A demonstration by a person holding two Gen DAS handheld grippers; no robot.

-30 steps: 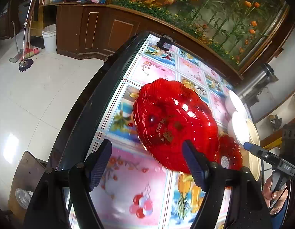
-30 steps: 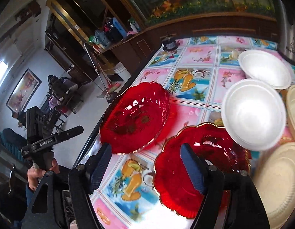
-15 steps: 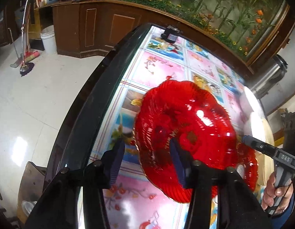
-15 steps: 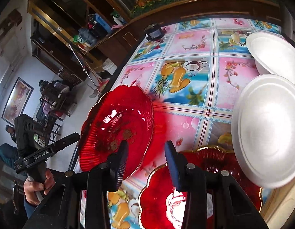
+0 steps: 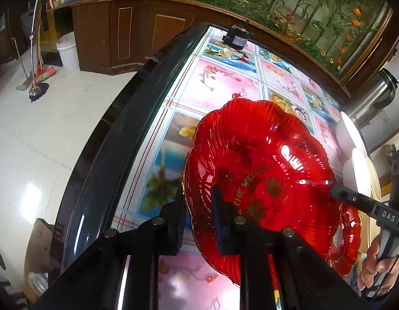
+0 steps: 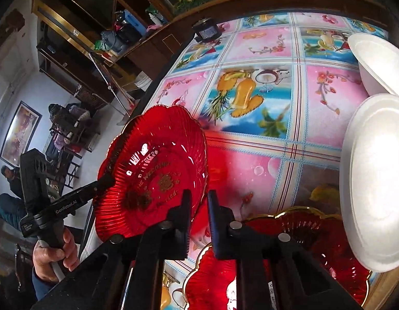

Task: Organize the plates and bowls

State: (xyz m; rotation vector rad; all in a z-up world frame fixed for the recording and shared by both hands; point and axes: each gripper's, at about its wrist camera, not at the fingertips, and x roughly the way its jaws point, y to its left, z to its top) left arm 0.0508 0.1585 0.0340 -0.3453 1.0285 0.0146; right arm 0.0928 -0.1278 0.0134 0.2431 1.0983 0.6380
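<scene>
A red scalloped glass plate (image 5: 264,160) with gold lettering is held tilted above the table. My left gripper (image 5: 198,206) is shut on its near left rim. My right gripper (image 6: 199,206) is shut on its opposite rim, and the same plate shows in the right wrist view (image 6: 153,170). A second red plate (image 6: 290,266) with a gold rim lies flat on the table below, and its edge shows in the left wrist view (image 5: 349,235). Two white bowls (image 6: 375,180) stand at the right.
The table (image 6: 253,44) has a fruit-pattern cloth and a dark curved edge (image 5: 116,134). A small black device (image 5: 237,38) sits at the far end. A steel kettle (image 5: 375,98) stands at the right. A cream plate (image 5: 372,178) lies behind the bowls.
Both grippers have moved in and closed on opposite rims of the red plate. The plate has lifted and tilted off the table.
</scene>
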